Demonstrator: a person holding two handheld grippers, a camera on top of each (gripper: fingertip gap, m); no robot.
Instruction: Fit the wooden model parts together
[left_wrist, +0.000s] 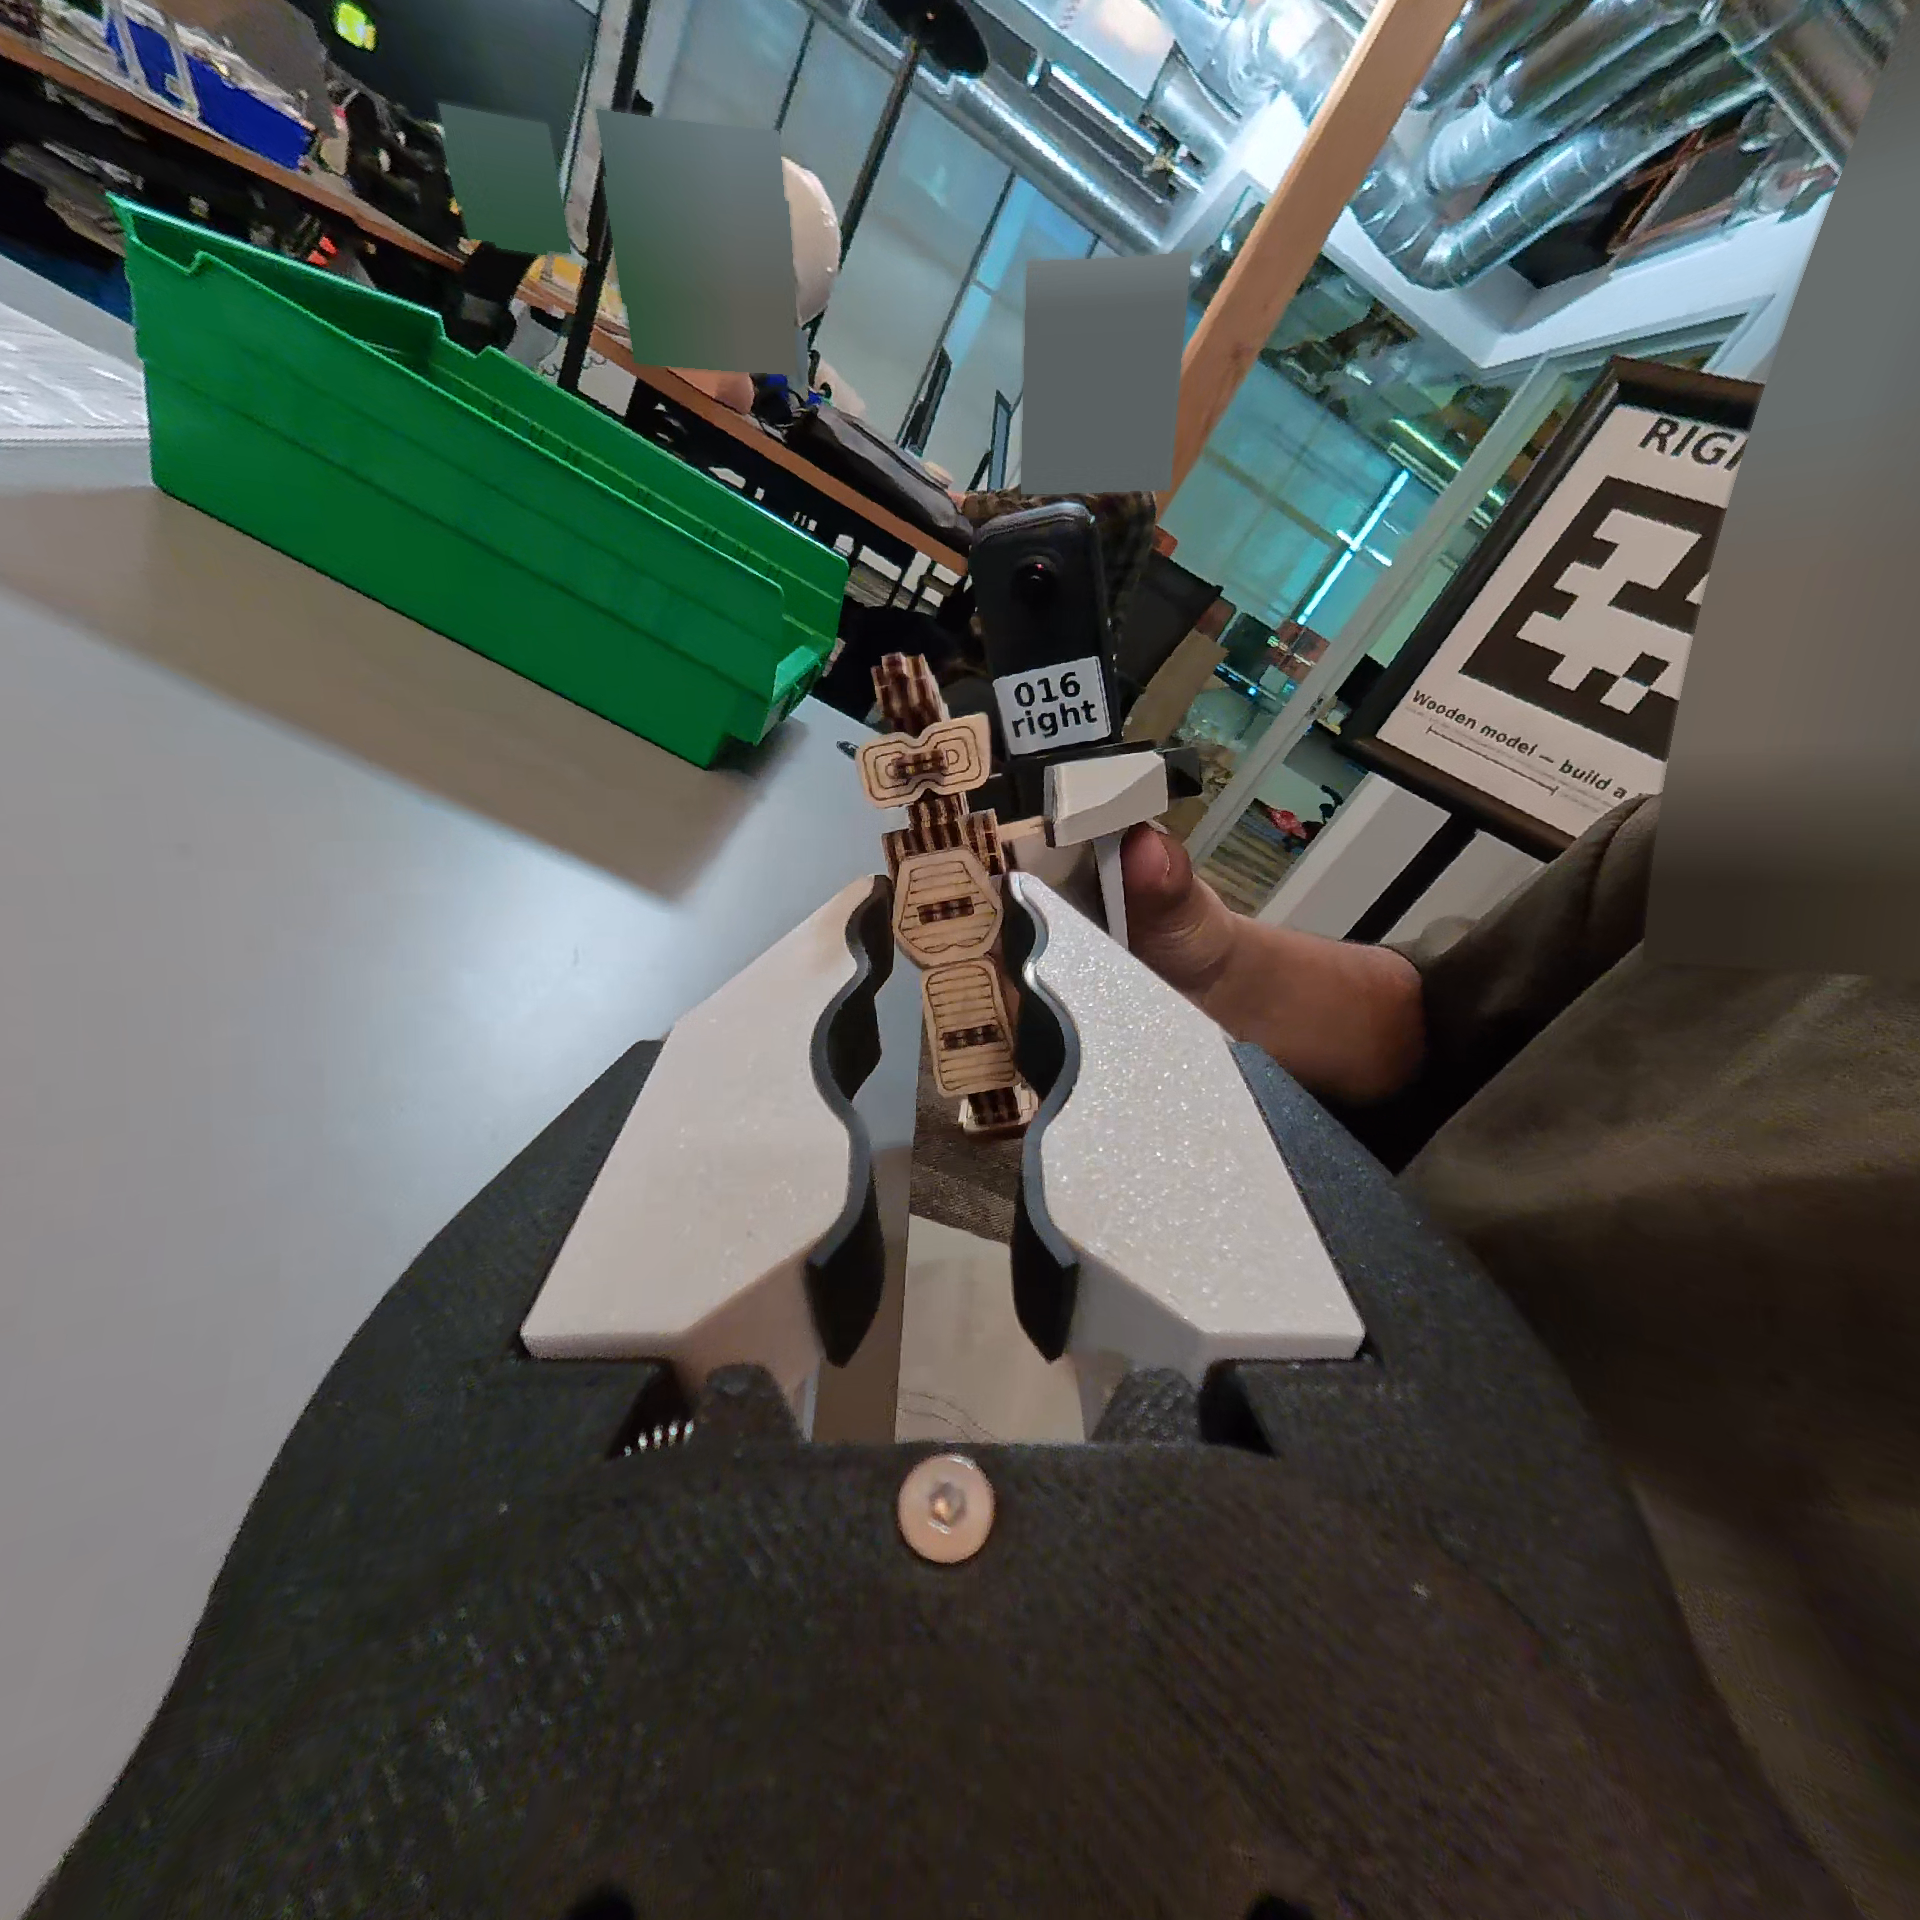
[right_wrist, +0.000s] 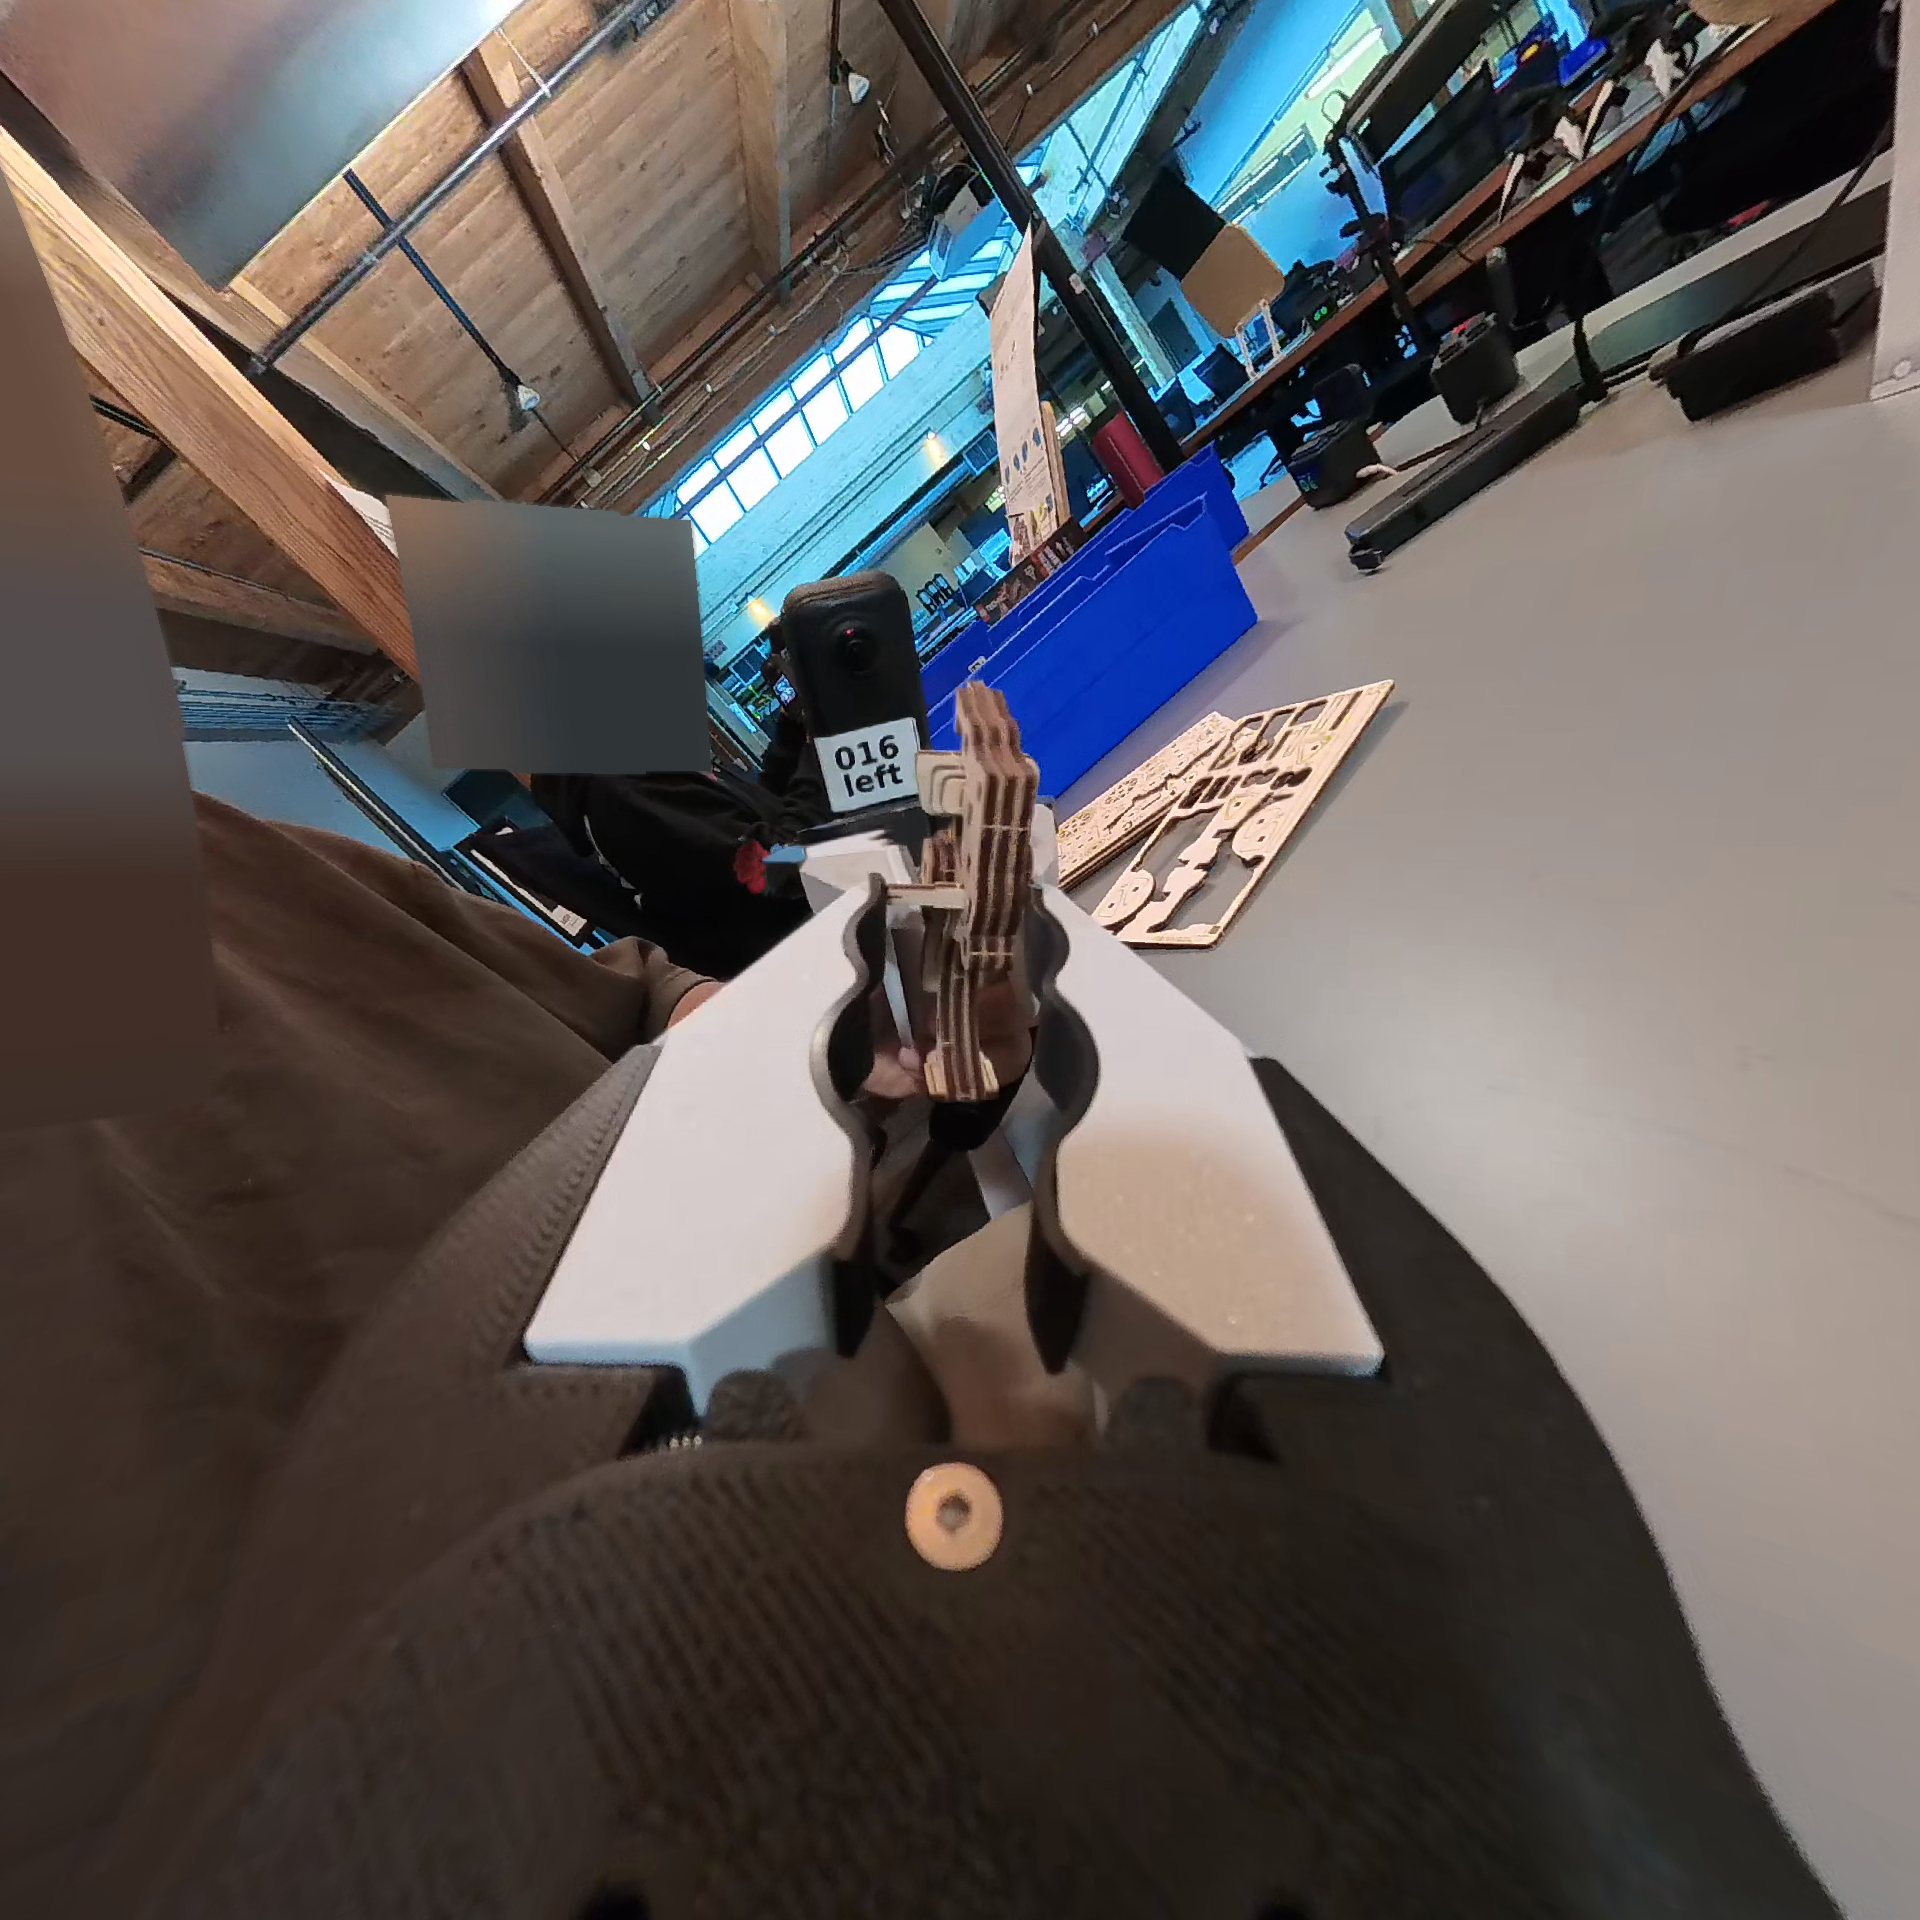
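Observation:
The wooden model (left_wrist: 948, 914), a layered plywood stack with engraved plates, stands upright between the fingers of my left gripper (left_wrist: 945, 914), which is shut on its middle. It shows edge-on in the right wrist view (right_wrist: 987, 883). My right gripper (right_wrist: 961, 904) is shut on a small thin wooden piece (right_wrist: 914, 894) and presses its end against the model's side. In the left wrist view the right gripper (left_wrist: 1060, 810) sits just right of the model, with the thin piece (left_wrist: 1023, 826) touching it. The left gripper (right_wrist: 831, 868) shows behind the model.
Both grippers are held above a grey table (left_wrist: 312, 935). A green bin (left_wrist: 468, 499) stands at its far left. A blue bin (right_wrist: 1122, 623) and flat wooden part sheets (right_wrist: 1226, 810) lie on the table beyond the right gripper. A framed sign (left_wrist: 1558, 623) stands at the right. The tips of both grippers are at nearly the same place.

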